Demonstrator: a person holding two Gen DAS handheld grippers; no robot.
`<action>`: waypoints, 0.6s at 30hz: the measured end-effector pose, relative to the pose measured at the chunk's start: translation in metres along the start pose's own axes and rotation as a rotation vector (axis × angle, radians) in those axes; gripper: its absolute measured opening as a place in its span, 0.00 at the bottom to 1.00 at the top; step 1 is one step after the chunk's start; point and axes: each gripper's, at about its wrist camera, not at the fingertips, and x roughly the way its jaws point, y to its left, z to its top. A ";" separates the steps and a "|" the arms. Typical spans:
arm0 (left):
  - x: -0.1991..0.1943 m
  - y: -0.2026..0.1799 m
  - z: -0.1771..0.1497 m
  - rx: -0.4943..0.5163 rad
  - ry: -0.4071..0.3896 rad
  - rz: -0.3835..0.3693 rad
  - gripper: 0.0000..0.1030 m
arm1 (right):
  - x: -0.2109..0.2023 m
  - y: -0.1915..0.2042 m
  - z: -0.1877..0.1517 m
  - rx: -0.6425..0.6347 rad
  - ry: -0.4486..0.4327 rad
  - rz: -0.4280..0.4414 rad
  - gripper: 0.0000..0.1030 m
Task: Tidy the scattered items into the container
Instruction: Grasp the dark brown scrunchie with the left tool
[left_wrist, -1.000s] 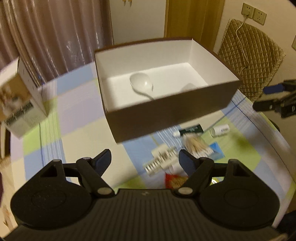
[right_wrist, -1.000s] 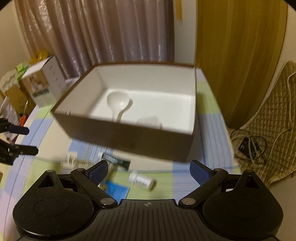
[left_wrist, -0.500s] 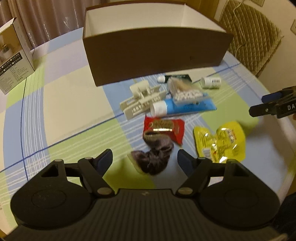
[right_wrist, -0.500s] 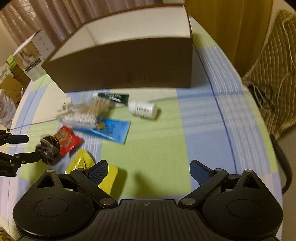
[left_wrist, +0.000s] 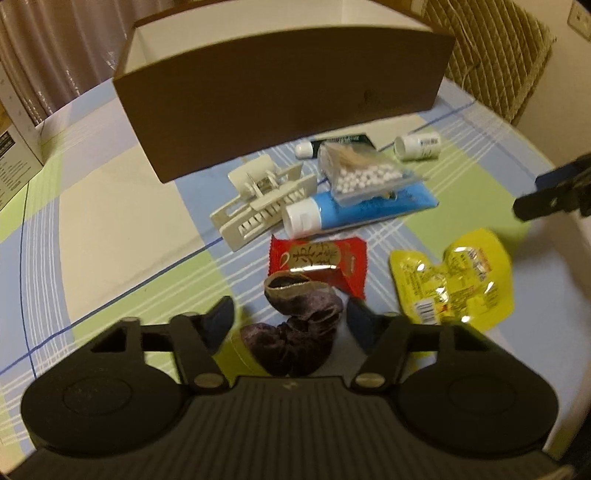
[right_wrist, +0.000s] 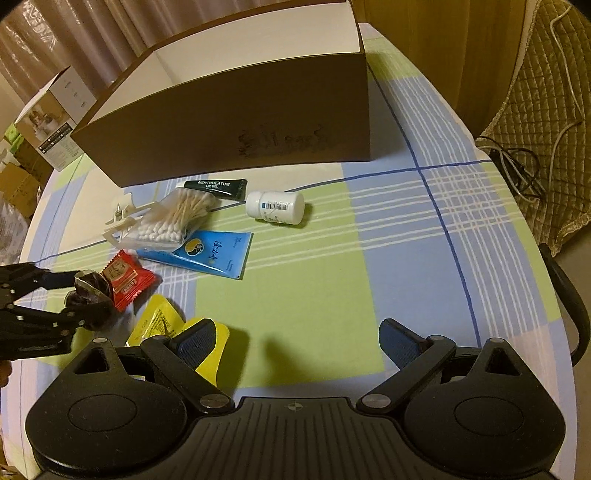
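Your left gripper (left_wrist: 290, 321) is closing around the dark scrunchie (left_wrist: 299, 332), pads not pressing yet. It's on the table (right_wrist: 314, 295), beside the red packet (left_wrist: 319, 260), near the box (left_wrist: 280, 96). Right gripper (right_wrist: 295, 339): wide open, empty.

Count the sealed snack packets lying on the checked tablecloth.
2. The red foil snack packet lies just beyond the dark crumpled scrunchie; the yellow foil snack packet lies right of both, near the table edge. Others may be hidden inside the brown cardboard box.
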 end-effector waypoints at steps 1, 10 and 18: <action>0.001 -0.001 -0.001 0.009 0.002 0.000 0.37 | 0.000 0.000 0.000 -0.007 -0.003 0.004 0.97; -0.012 0.009 -0.020 -0.007 0.006 -0.026 0.16 | -0.003 0.025 -0.001 -0.216 -0.020 0.123 0.97; -0.026 0.026 -0.044 -0.090 0.021 0.007 0.16 | 0.026 0.060 -0.017 -0.454 0.077 0.247 0.96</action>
